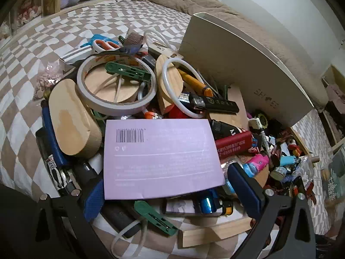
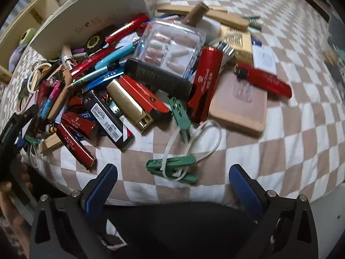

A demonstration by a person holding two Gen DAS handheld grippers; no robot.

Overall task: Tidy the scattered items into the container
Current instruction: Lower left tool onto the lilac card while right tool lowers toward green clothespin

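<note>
A: Where do we stand? Our right gripper hovers over the bed, jaws wide apart, holding nothing.

B: The nearest thing is the green clip with a white tie looped through it. It lies at 12 o'clock from the tongs, just beside the tips and between them. Its long axis runs 9 to 3, across our approach, so we judge the jaws should meet it at its short sides or turn a little.

A: And the left gripper?

B: Also apart, empty, low over the lilac card on top of the pile. The right is nearer to the clip.

A: The box?

B: It stands on its side at 10 to 11 o'clock in the right view, behind the pile.

A: Counts?

B: In the right view we count two green clips, one clear case, one pink pad. The lighters and pens are too many to count surely.
</note>
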